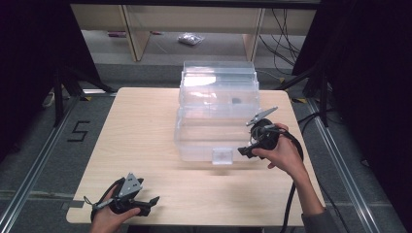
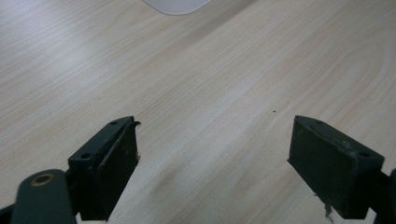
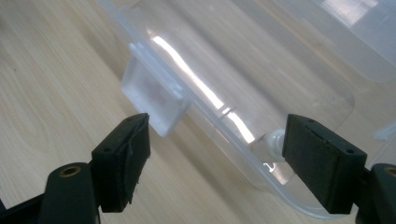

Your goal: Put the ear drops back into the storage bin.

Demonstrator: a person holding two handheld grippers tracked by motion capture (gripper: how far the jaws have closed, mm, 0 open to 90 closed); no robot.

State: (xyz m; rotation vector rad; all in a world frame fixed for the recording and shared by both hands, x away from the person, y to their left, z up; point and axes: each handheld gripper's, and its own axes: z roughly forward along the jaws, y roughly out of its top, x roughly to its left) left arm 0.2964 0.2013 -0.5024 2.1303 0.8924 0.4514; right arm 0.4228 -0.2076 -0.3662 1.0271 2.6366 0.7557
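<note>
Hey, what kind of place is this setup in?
Probably a lab or recording workspace: a lone wooden table flanked by black curtains, floor rails with a taped number, and loose cables behind.

Black two-jaw grippers [image 1: 246, 151] with grey three-cornered plates, black cables; apparently a grey sleeve [image 1: 318, 222].

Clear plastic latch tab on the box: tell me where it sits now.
In the high view the clear plastic latch tab hangs at the middle of the transparent storage box's near edge, just left of the right tool.

Right gripper [image 1: 248, 145] seemingly touching clear box [image 1: 216, 114]
</note>
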